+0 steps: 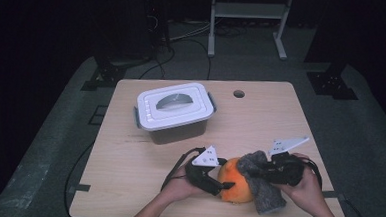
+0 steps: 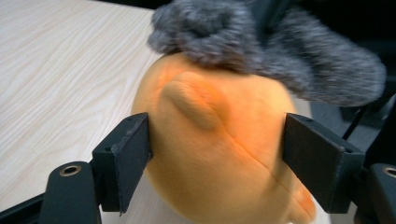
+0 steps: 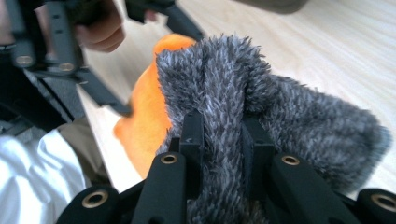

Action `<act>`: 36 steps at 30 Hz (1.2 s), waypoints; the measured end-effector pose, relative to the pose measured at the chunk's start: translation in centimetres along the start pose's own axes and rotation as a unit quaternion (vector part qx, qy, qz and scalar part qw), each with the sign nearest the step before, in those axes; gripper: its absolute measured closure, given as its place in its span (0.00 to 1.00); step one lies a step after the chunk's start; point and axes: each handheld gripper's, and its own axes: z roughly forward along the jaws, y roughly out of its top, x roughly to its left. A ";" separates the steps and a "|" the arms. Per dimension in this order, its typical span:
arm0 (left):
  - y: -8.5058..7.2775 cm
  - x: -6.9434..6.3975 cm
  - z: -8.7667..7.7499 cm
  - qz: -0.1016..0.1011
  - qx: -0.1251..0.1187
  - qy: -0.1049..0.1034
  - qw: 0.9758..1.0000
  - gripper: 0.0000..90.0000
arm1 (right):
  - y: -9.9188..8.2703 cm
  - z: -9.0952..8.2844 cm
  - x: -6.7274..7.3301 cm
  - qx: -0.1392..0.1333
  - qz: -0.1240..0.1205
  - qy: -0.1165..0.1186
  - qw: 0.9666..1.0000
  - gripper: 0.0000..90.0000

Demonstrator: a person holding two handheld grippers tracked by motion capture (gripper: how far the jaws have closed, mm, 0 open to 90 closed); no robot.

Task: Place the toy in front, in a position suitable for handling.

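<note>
High view: grey fur (image 1: 263,185) half covers orange plush (image 1: 233,183) | left tongs (image 1: 222,184) clasp plush | right tongs (image 1: 257,173) pinch fur, tips buried

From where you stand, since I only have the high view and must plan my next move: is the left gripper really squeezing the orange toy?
Observer: Its pads stand on both sides of the orange toy; the left one touches it, the right one I cannot tell.
Operator: And the right gripper?
Observer: The right gripper is shut on a fold of the grey furry cloth.
Operator: Does the cloth cover the toy?
Observer: Only its top; the front stays bare.
</note>
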 end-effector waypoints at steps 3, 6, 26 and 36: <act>0.1 -0.3 0.0 0.009 -0.005 0.000 1.000 0.29 | 0.3 -0.2 0.9 0.007 -0.016 -0.009 1.000 0.82; 0.3 -0.8 0.0 0.038 -0.006 0.000 0.999 0.32 | 1.4 -0.6 1.4 -0.008 -0.031 -0.003 0.999 0.82; 0.4 -1.1 0.5 0.043 0.013 0.007 0.999 0.19 | -1.7 -0.8 -2.2 -0.021 0.028 -0.009 0.999 0.82; -0.1 1.4 -0.9 -0.023 0.001 0.020 1.000 0.28 | -1.8 -0.4 0.1 -0.015 0.008 -0.001 1.000 0.82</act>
